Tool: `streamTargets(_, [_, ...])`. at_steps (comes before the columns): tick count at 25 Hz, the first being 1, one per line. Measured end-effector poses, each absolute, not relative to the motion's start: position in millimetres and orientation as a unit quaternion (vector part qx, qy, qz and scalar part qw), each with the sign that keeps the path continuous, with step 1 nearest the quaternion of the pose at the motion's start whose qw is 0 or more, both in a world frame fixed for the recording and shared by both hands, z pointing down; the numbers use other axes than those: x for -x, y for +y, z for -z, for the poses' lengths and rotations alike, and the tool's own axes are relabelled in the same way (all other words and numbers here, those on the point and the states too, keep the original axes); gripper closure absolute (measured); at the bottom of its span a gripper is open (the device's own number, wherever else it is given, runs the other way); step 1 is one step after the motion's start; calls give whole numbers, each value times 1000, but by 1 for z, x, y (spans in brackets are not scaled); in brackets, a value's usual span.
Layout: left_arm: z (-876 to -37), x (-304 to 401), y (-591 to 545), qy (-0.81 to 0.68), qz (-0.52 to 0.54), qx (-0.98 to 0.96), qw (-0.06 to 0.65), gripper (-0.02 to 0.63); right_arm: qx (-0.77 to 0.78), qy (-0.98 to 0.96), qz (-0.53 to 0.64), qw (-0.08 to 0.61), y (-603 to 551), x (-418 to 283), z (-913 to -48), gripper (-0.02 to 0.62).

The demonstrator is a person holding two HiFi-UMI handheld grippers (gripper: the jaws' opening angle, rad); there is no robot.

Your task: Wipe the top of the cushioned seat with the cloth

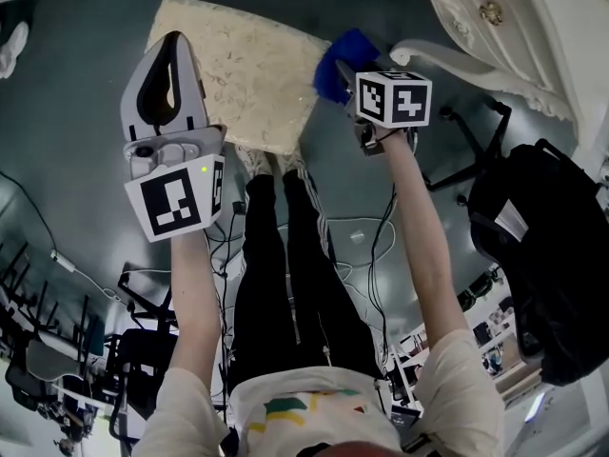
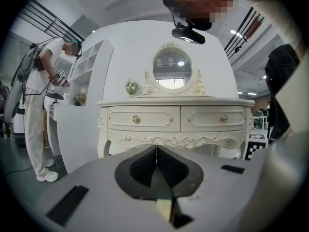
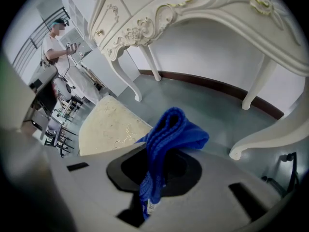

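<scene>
A: Biggest thing first, quick.
B: Grey floor point(image 1: 76, 150) all round. Then the white dresser point(image 2: 176, 120): carved, 2 drawers, gold knobs.
A: People?
B: 1 person point(image 2: 38, 105) in white, standing far left in the left gripper view, well apart from the dresser.
A: Seat?
B: Cream seat point(image 1: 238, 69) on the floor, between the wearer's feet and the dresser. Patterned top, facing up.
A: Anything else large?
B: Black backpack point(image 1: 547, 265) at the head view's right, well apart from the seat. Oval mirror point(image 2: 175, 69) stands on the dresser top.
A: Left tool?
B: Left tool point(image 1: 174, 38) overlaps the seat's left end in the head view. Can't tell if it touches. Jaws pressed together with nothing between them. Its own view looks level at the dresser.
A: Right tool?
B: Right tool point(image 3: 155, 164) is at the seat's right edge, jaws pinching the cloth.
A: Cloth?
B: Blue cloth point(image 3: 170, 134), bunched, rising out of the jaws in a loop. A small tag shows at its lower end. In the head view it sits at the seat's right edge. In the right gripper view the seat lies just left of it. Can't tell if it touches the cushion.
</scene>
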State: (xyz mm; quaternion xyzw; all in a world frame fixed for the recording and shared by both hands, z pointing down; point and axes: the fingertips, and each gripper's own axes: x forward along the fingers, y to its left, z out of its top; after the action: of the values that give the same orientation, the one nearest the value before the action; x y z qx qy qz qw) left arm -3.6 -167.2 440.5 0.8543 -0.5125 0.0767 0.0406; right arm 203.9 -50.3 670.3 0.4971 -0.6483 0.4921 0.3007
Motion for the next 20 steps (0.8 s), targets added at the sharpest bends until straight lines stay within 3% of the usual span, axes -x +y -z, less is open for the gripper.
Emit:
streamTargets(10, [-434,28,-167,-530,-74,-844,35,601,-505,-640,-479,326,-48,-206,-668,558])
streamTargets(20, [-426,66,-160,-563,-66,-823,34,601,-512,-684,-476,209,-68,-158,-587,558])
